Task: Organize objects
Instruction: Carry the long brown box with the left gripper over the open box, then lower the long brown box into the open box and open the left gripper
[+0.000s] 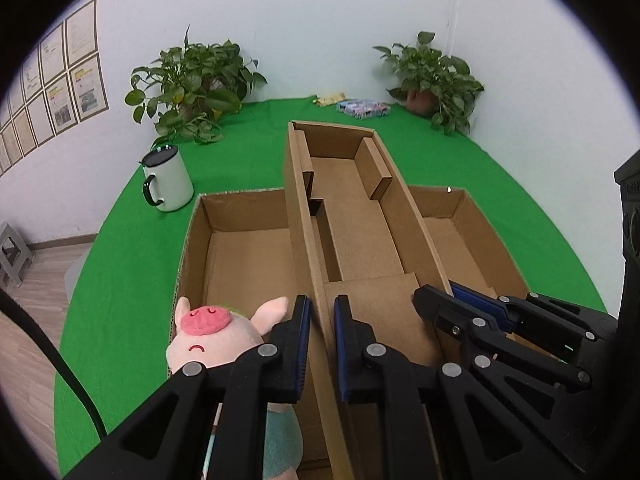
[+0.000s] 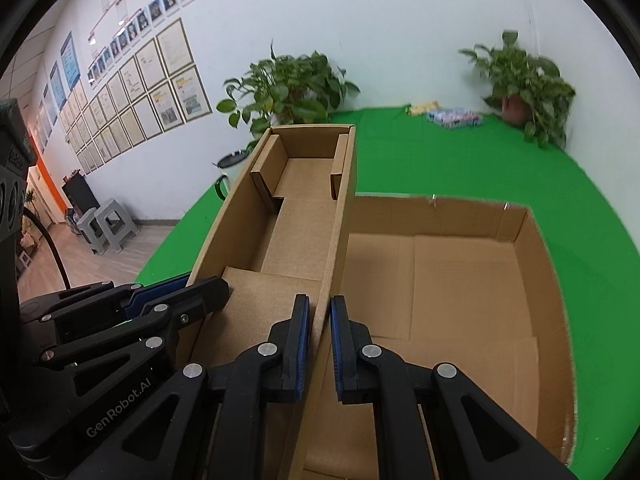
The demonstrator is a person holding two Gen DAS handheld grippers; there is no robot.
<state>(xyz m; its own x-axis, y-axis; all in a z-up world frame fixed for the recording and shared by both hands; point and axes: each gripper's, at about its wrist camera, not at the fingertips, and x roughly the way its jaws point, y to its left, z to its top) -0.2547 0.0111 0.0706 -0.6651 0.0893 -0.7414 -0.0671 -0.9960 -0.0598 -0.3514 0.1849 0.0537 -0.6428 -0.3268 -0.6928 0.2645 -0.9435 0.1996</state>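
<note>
A long narrow cardboard box (image 1: 360,220) (image 2: 304,200) with folded-in flaps is held over a wide open cardboard box (image 1: 240,194) (image 2: 536,260) on the green table. My left gripper (image 1: 322,344) is shut on the narrow box's left wall near its front end. My right gripper (image 2: 320,344) is shut on its right wall. Each gripper shows in the other's view: the right gripper (image 1: 452,300) and the left gripper (image 2: 200,288). A pink pig plush (image 1: 208,336) lies in the wide box's near left corner, beside my left fingers.
A white mug (image 1: 166,178) (image 2: 228,164) with a dark handle stands left of the boxes. Two potted plants (image 1: 192,84) (image 1: 436,76) stand at the back by the wall, with a colourful pack (image 1: 362,108) (image 2: 454,117) between them. Grey stools (image 2: 106,228) stand on the floor.
</note>
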